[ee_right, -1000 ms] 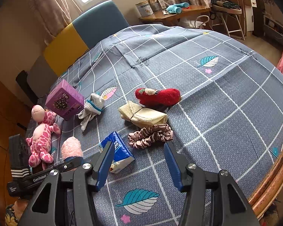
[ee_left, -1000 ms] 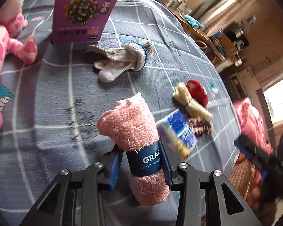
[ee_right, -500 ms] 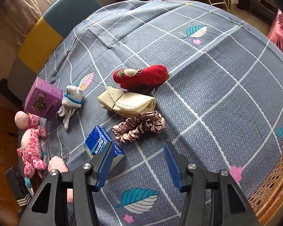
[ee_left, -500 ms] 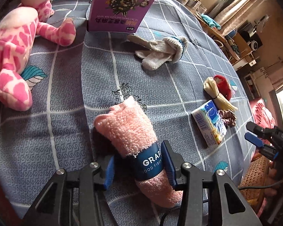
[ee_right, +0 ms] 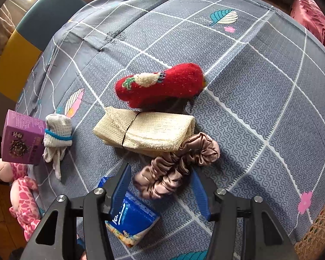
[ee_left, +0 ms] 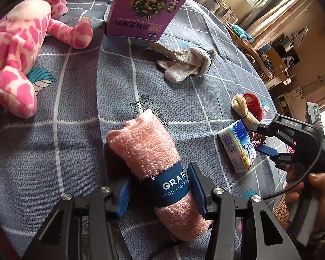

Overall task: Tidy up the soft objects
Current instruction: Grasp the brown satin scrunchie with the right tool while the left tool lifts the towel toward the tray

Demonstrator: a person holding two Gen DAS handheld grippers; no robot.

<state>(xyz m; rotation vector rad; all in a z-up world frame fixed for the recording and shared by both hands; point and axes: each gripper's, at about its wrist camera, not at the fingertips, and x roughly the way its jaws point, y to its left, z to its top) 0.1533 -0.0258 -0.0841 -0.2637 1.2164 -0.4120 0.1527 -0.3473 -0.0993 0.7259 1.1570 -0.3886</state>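
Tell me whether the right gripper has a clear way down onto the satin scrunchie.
Probably yes. The right gripper is open, its fingers either side of the scrunchie, nothing lying over it. The tissue pack sits close under the left finger and the beige cloth touches the scrunchie's far end.

The pink towel roll (ee_left: 148, 151), fluffy with a navy paper band, lay on the grey checked bedspread (ee_left: 75, 112). The red sock (ee_right: 160, 85) lay just above the folded cream cloth (ee_right: 147, 131), tied with a dark band. The satin scrunchie (ee_right: 175, 166) touched the cloth's corner. The white glove (ee_right: 57, 134), blue-cuffed, lay beside the pink plush toy (ee_left: 15, 49).
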